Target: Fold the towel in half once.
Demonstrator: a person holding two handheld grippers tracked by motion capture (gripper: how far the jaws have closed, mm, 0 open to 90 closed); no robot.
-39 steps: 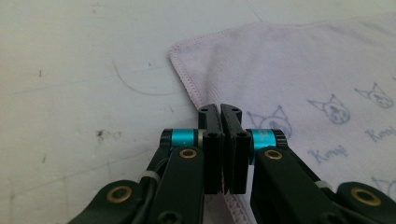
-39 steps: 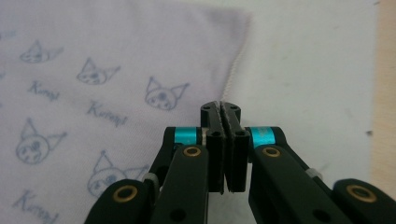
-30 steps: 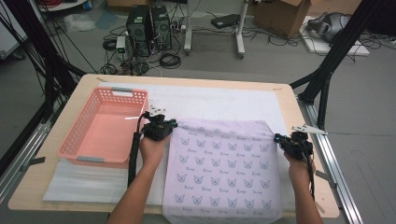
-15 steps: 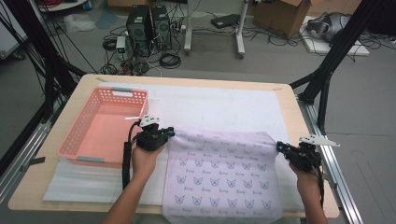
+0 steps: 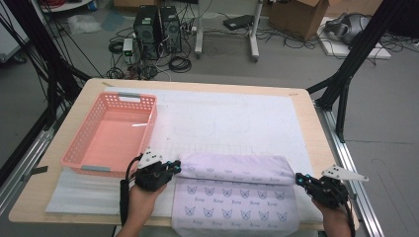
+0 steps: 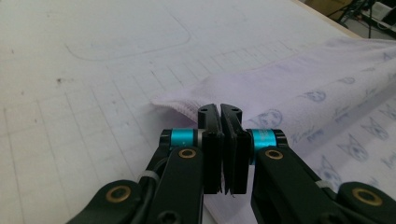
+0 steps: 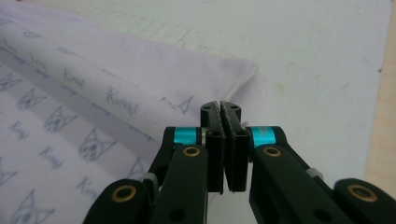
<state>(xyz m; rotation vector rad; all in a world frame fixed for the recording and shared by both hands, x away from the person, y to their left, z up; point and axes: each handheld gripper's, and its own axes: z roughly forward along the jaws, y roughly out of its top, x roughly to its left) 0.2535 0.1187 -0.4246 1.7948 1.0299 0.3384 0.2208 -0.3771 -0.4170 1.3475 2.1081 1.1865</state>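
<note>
A lilac cloth [image 5: 232, 202] printed with cat faces lies at the near edge of the table, its far part rolled back over itself in a soft fold [image 5: 232, 168]. My left gripper [image 5: 175, 168] is at the fold's left end, jaws pressed together on the cloth's edge [image 6: 187, 100]. My right gripper [image 5: 299, 178] is at the fold's right end, also shut on the cloth near its corner [image 7: 233, 74]. In the left gripper view [image 6: 219, 109] and the right gripper view [image 7: 221, 106] the jaws meet with the fabric running under and behind their tips.
A pink plastic basket [image 5: 150, 128] stands empty at the left of the table. A white gridded mat [image 5: 237, 118] covers most of the wooden tabletop [image 5: 318, 133]. Black frame legs, computers and cables are on the floor beyond.
Both grippers have drawn back toward the person, pulling the cloth's far edge over the rest, so the flat cloth now has a folded roll along its far side.
</note>
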